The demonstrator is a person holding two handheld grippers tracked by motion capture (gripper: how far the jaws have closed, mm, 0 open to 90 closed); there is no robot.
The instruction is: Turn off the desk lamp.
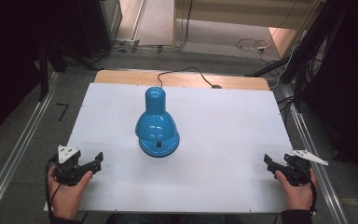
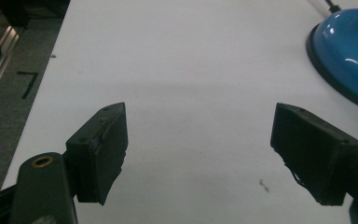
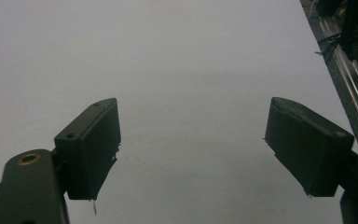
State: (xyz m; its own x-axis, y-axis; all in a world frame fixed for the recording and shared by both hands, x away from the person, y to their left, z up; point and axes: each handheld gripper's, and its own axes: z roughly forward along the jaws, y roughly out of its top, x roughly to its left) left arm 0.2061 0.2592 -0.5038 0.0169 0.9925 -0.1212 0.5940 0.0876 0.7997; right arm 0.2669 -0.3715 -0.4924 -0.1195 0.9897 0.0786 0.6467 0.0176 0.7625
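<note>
A: Starting at the left edge of the white table [image 1: 214, 186], the left gripper [image 1: 95, 164] rests in the person's hand near the front corner. Its jaws stand wide apart, with bare tabletop between them and nothing held.

B: And the object at centre?

A: Centre, slightly toward the far side: a blue desk lamp [image 1: 157, 126], standing on its round base with the domed shade leaning over it. A black cord [image 1: 186, 71] runs from its top off the far edge of the table. From the left gripper view, the base's blue rim [image 2: 349, 60] sits up and to the right of the jaws, well apart from them.

B: How would it handle?

A: Judging by the gloss, the shell is painted metal or hard plastic: stiff, smooth, probably slippery under flat pads. The base likely carries most of the weight, so the lamp may tip if lifted by the shade alone. The narrow cap above the dome looks the best hold, since the wide dome and base probably exceed the jaw span. The cord may drag on any move.

B: And the right side?

A: The right gripper [image 1: 269, 164] lies near the front right corner, well apart from the lamp, jaws likewise spread with plain table between them.
</note>
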